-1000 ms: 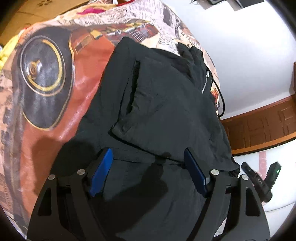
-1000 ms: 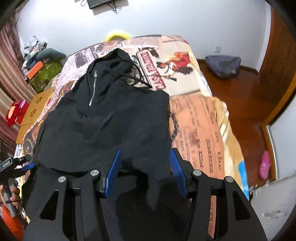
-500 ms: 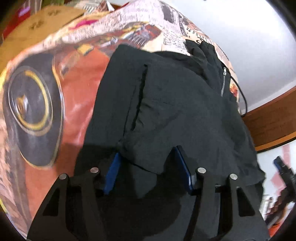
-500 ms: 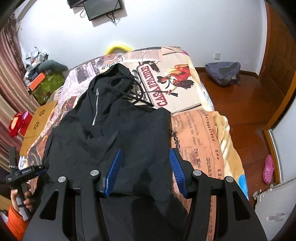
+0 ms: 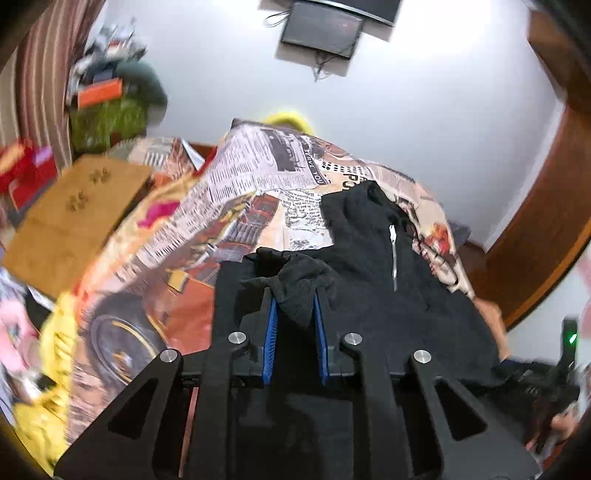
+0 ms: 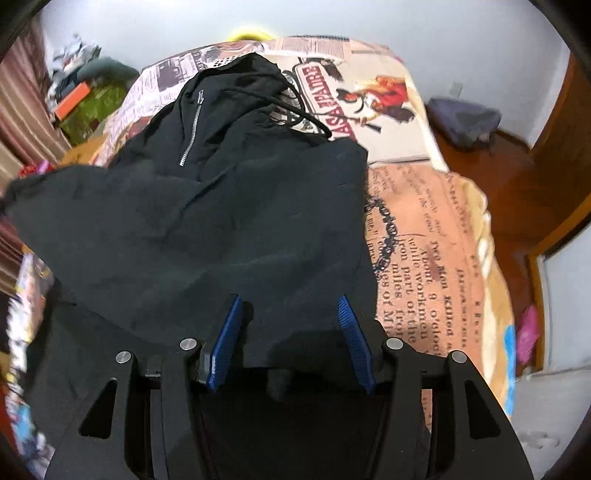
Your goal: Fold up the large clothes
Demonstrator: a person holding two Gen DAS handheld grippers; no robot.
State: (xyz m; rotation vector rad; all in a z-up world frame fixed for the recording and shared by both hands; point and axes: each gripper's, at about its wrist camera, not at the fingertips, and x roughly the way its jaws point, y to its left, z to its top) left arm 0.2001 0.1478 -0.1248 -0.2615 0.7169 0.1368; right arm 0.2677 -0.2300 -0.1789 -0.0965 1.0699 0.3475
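Observation:
A black zip hoodie [image 6: 229,206] lies on a bed with a newspaper-print cover [image 6: 424,236]. Its hood and silver zipper [image 6: 190,136] point to the far end. In the left wrist view the hoodie [image 5: 399,295] shows too. My left gripper [image 5: 293,306] is shut on a bunched fold of the black fabric [image 5: 299,284] and holds it lifted above the bed. My right gripper [image 6: 288,314] is open, its blue pads [image 6: 229,328] over the hoodie's near right part. A lifted flap of the hoodie [image 6: 55,206] stretches to the left.
A cardboard box [image 5: 74,218] and clutter with a green bag [image 5: 107,125] stand left of the bed. A monitor [image 5: 321,26] hangs on the white wall. A grey bag [image 6: 465,118] lies on the wooden floor at right, and a pink slipper [image 6: 528,328].
My left gripper has closed on the hoodie's left edge and raised it, tilting up toward the wall. The right gripper has stayed open and moved closer over the garment.

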